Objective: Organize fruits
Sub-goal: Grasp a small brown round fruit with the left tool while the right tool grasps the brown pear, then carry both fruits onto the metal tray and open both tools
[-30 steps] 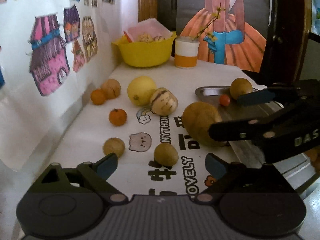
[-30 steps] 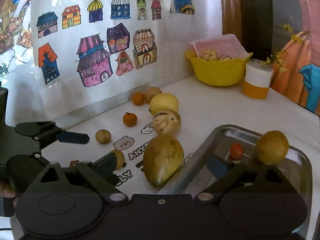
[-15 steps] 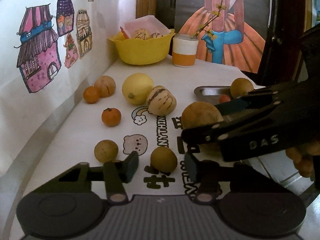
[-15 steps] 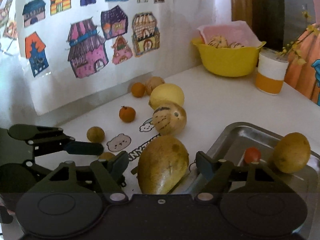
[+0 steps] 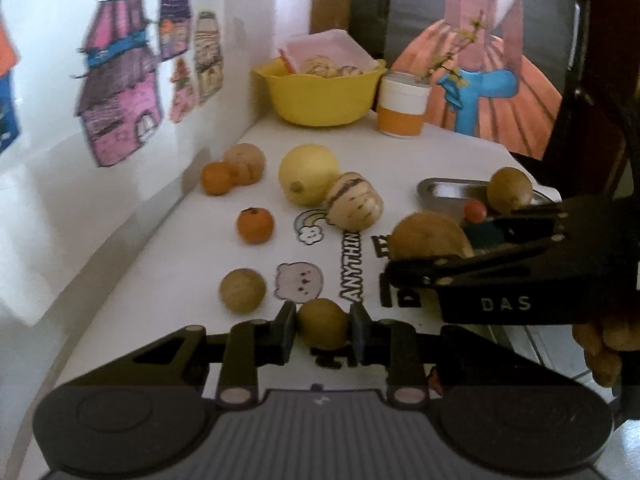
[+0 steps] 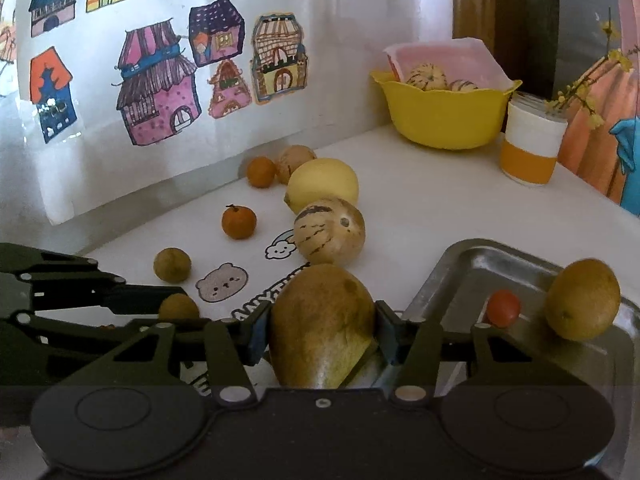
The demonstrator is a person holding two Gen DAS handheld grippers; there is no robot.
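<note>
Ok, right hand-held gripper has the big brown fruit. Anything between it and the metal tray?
Nothing visible blocks it. The right hand-held gripper is shut on the big brown fruit, right beside the metal tray. The tray's near part looks bare; the small red fruit and round brown fruit sit farther in.

Both claws are matte black linkages with silver pivot screws; the right claw (image 5: 476, 252) has blue pads and white "DAS" lettering.

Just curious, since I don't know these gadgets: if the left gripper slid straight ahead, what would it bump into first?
It already grips a small brown fruit. Pushed straight on, the left gripper looks likely to meet the striped melon first, though depth is hard to judge.
</note>
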